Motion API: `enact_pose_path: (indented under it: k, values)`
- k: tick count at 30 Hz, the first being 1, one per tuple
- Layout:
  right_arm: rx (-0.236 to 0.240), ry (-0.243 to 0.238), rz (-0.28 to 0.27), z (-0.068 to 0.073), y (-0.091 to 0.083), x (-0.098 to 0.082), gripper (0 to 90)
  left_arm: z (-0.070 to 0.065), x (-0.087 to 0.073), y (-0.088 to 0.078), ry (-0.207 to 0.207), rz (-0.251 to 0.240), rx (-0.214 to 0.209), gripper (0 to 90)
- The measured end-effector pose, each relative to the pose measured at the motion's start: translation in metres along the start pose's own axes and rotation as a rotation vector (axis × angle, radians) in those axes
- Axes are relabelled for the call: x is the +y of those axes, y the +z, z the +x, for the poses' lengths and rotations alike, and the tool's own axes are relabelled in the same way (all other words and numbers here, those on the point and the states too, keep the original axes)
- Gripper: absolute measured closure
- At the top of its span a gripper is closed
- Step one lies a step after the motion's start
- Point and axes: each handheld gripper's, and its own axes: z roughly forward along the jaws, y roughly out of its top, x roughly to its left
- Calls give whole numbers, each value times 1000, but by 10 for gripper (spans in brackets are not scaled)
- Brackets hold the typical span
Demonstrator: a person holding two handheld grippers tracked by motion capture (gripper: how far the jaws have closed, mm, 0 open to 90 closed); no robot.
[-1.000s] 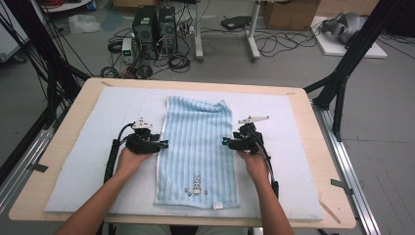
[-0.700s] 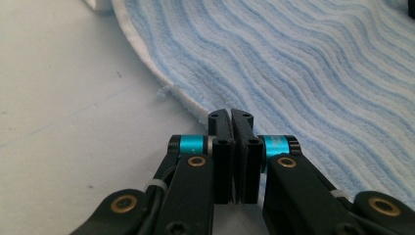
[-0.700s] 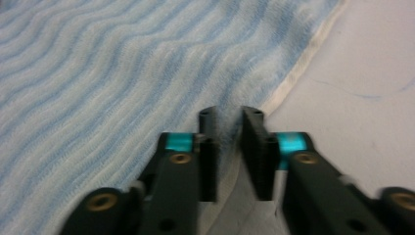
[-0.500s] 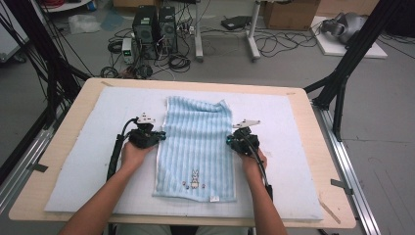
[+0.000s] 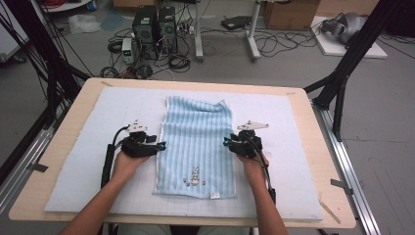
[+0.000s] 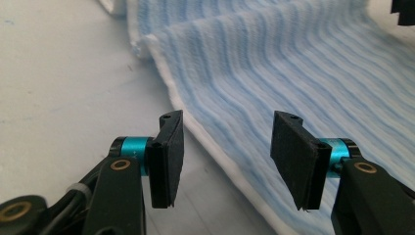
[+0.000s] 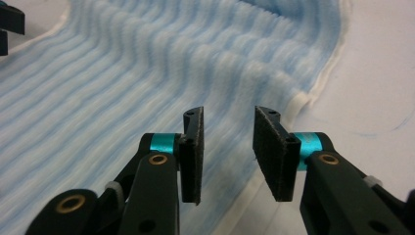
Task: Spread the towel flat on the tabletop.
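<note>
On the left, the left tool (image 5: 159,145) sits at the near-left edge of the blue striped towel (image 5: 195,142), its jaws having just been opening; in the left gripper view they stand apart with the towel's white hem running between them, nothing pinched, so it is released. The towel lies flat in the middle of the white mat (image 5: 88,147) on the desk (image 5: 63,142), small embroidered figure toward the person, probably spread for folding. On the right, the right tool (image 5: 227,142) mirrors this at the opposite edge, jaws just parted over the hem and unclenched, likely so both sides can be lifted evenly.
</note>
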Motion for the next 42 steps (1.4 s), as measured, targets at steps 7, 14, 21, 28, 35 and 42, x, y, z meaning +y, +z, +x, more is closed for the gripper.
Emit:
enact_pose_path:
  k: [7, 14, 21, 28, 35, 42]
  values:
    - [27, -18, 36, 21, -21, -18, 556, -16, -21, -23, -17, 19, -65, 487]
    - [14, -59, 80, 34, -33, -30, 554, -31, -34, -35, 14, 24, -68, 538]
    - [39, -64, 108, 33, -32, -35, 558, -40, -40, -34, 40, 39, -62, 573]
    - [-13, -84, 144, 34, -29, -37, 550, -53, -42, -32, 147, 62, -12, 767]
    - [-20, -52, 141, 34, -29, -37, 566, -54, -45, -37, 149, 58, -11, 868]
    - [27, -83, 165, 40, -33, -37, 855, -53, -48, -44, 140, 74, -42, 869]
